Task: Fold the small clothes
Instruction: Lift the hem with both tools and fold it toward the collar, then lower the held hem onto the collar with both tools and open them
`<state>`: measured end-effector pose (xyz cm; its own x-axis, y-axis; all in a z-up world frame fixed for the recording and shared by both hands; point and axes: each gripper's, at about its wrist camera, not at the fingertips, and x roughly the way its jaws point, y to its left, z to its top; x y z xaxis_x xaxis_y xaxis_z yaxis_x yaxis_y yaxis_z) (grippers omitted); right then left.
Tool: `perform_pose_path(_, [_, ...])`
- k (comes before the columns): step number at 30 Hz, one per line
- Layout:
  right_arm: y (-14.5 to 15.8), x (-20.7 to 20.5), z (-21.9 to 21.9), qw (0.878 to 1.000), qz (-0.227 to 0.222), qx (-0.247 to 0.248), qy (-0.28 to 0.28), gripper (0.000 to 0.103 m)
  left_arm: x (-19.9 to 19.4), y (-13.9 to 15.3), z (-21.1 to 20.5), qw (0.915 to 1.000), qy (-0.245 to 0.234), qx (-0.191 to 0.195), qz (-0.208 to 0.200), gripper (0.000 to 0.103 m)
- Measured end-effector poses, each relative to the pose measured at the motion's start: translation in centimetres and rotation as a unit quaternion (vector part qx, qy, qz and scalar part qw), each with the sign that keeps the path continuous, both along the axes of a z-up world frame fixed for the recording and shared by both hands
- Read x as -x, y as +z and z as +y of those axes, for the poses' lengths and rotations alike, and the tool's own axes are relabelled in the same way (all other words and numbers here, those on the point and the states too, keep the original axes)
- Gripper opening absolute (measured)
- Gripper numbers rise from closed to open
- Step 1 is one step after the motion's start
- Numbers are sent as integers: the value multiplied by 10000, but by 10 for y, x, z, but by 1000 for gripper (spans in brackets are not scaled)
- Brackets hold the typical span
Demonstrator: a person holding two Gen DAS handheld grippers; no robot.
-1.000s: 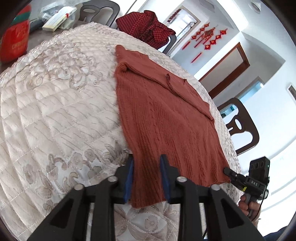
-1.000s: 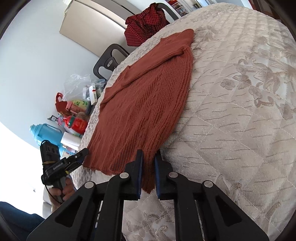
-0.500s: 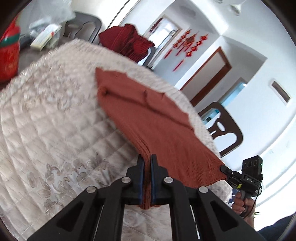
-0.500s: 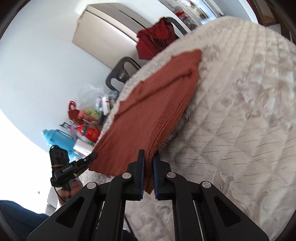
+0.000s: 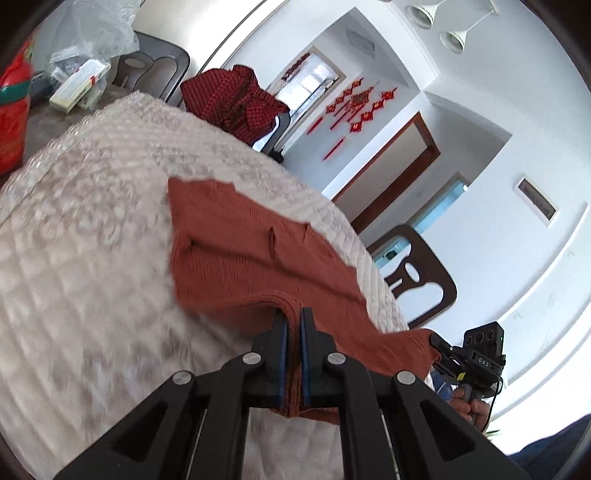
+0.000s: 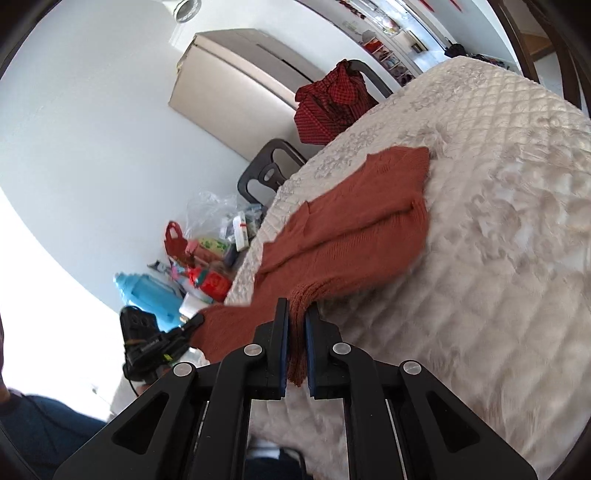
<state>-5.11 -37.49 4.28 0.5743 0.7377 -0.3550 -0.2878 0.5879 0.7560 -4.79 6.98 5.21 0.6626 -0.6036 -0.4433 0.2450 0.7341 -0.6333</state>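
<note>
- My left gripper [image 5: 291, 326] has its fingers [image 5: 281, 343] clenched on the near hem of the rust-red knitted sweater [image 5: 236, 258]; the knit is bunched between the blue pads and hangs in a fold below them.
- My right gripper [image 6: 295, 326] is clamped the same way on the hem's other corner, with a strip of the knit dangling out between its fingers [image 6: 312, 347].
- In the left wrist view the right gripper shows at the lower right, gripped by my hand [image 5: 471, 400], pinching the sweater's corner.
- In the right wrist view the left gripper shows at the lower left, also biting the hem.
- The hem end of the sweater is lifted clear of the desk [image 5: 74, 277], while its far end with the sleeves lies flat on the cream quilted cover.
- Beyond the sweater, a red-and-black checked garment [image 5: 232, 99] is draped over a chair back at the desk's far edge.
- A dark wooden chair [image 5: 421, 277] stands just beside the desk's right edge.
- To the left sit a clear plastic bag [image 5: 92, 33], small boxes [image 5: 79, 86] and a red container [image 5: 13, 114].
- A blue jug [image 6: 147, 295] stands among that clutter.
</note>
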Motion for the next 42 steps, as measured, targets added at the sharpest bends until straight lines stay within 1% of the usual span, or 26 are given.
perform_pose_path(3, [11,-25,0,9998,-170,-25,-25,7,-24,9,2,9998,37,44,-188,7])
perform_pose_path(5, [17,-45,2,9997,-236,37,-52,7,-44,13,4,9996,58,111,-241,7])
perform_pose_path(7, [21,-67,3,9996,-276,43,-94,7,-63,14,6,9995,148,91,-256,7])
perform_pose_path(9, [23,-87,4,9996,-254,3,-149,7,-85,11,11,9994,217,190,-170,7])
perform_pose_path(11, [21,-110,4,9996,-198,-46,-191,7,-109,5,15,9991,316,297,9,7])
perform_pose_path(13, [15,-134,5,9996,-71,-52,-252,7,-128,-2,18,9985,364,374,147,7])
perform_pose_path(16, [-1,-166,7,9993,200,-95,-316,7,-156,-15,17,9975,426,386,411,7])
perform_pose_path(18, [-14,-183,9,9981,460,-86,-388,7,-170,-25,16,9966,459,361,589,7])
perform_pose_path(21, [-30,-200,10,9961,741,-189,-433,7,-184,-39,19,9936,529,463,880,7])
perform_pose_path(28, [-47,-223,1,9900,1165,-471,-642,8,-205,-53,23,9898,644,592,1126,8])
perform_pose_path(30, [-53,-231,0,9871,1363,-462,-700,9,-212,-56,22,9885,659,600,1220,8])
perform_pose_path(31, [-54,-234,0,9867,1391,-441,-719,10,-215,-57,22,9881,664,601,1252,8])
perform_pose_path(33, [-54,-240,0,9868,1384,-449,-706,10,-220,-57,22,9869,700,658,1299,8])
perform_pose_path(34, [-53,-241,0,9871,1358,-453,-720,14,-221,-56,24,9862,713,711,1311,9])
perform_pose_path(36, [-48,-243,-1,9885,1234,-436,-759,19,-225,-55,26,9854,705,841,1299,9])
perform_pose_path(39, [-42,-247,-4,9895,1079,-519,-813,20,-227,-51,30,9852,806,908,1211,11])
perform_pose_path(40, [-41,-248,-5,9894,1064,-518,-840,20,-227,-50,33,9848,890,919,1178,15])
perform_pose_path(41, [-39,-248,-7,9895,1028,-498,-890,20,-227,-49,36,9842,981,941,1137,23])
perform_pose_path(42, [-38,-248,-8,9897,984,-481,-917,20,-226,-48,40,9834,1086,963,1086,26])
